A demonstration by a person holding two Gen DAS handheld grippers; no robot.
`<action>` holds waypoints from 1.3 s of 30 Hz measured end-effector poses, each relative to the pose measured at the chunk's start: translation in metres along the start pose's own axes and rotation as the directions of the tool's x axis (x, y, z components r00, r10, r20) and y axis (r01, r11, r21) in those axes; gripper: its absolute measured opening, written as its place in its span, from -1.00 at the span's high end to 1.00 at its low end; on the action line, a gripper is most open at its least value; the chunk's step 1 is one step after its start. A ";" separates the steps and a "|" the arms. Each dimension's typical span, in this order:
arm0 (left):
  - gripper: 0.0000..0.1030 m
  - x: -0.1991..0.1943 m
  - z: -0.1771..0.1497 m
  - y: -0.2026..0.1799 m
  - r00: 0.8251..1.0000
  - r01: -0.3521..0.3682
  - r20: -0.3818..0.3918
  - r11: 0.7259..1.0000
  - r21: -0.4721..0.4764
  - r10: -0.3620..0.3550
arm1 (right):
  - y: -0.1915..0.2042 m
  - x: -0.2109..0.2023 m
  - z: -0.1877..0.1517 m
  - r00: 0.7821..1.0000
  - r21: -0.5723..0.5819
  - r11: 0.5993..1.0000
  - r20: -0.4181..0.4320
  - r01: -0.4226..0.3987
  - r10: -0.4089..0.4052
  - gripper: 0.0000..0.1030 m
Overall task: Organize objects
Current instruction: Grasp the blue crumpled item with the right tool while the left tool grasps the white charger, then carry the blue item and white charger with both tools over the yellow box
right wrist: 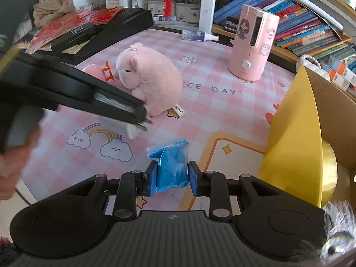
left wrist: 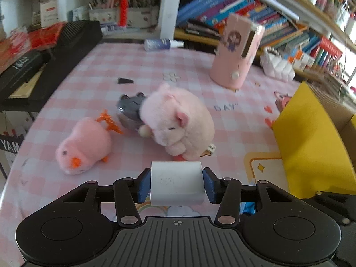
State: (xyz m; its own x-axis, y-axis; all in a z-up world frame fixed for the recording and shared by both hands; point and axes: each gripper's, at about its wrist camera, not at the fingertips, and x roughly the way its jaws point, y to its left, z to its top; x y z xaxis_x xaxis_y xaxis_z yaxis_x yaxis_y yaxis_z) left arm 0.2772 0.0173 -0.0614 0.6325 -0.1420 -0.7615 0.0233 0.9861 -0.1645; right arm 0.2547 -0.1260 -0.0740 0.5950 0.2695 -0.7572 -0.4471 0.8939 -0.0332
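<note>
Left wrist view: the left tongs (left wrist: 176, 185) are clamped on a white block (left wrist: 177, 183), low over the pink checked worktop (left wrist: 233, 120), near a pink pig plush (left wrist: 178, 121). The right tongs (right wrist: 170, 179) grip a blue bag (right wrist: 170, 165) beside a yellow box (right wrist: 296, 142).

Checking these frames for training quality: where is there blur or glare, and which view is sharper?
Left wrist view: motion-smeared throughout, the pink humidifier ghosted, window glare at right. Right wrist view: sharper, mat lettering readable, but the left gripper crossing at left is smeared. Both bend the bookshelf by fisheye.
</note>
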 end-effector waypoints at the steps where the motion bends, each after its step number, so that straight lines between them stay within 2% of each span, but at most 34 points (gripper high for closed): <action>1: 0.08 -0.005 -0.001 0.003 1.000 0.003 0.008 1.000 -0.011 -0.003 | 0.000 -0.001 0.000 1.000 0.008 1.000 0.001 0.005 -0.005 0.47; 6: 0.08 -0.034 -0.009 0.017 0.999 0.021 0.042 0.998 -0.060 -0.019 | 0.002 -0.008 0.002 0.999 0.052 0.998 0.017 0.031 -0.032 0.47; 21: 0.08 -0.112 -0.059 0.043 0.992 0.064 0.110 0.998 -0.011 -0.062 | 0.058 -0.056 -0.018 0.996 0.099 0.994 0.075 0.044 -0.051 0.47; 30: 0.08 -0.153 -0.099 0.062 0.990 0.088 0.112 0.996 -0.010 -0.086 | 0.095 -0.087 -0.049 0.995 0.161 0.985 0.064 0.064 -0.075 0.47; 39: 0.08 -0.181 -0.132 0.062 0.987 0.121 0.103 0.992 0.025 -0.123 | 0.123 -0.119 -0.083 0.992 0.198 0.976 0.075 0.087 -0.104 0.47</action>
State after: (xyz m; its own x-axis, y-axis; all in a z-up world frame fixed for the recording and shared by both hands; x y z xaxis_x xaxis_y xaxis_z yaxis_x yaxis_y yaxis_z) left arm 0.0620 0.0932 -0.0164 0.7008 -0.2529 -0.6670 0.1195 0.9634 -0.2398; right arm 0.0741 -0.0782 -0.0421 0.6867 0.2017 -0.6983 -0.2522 0.9672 0.0313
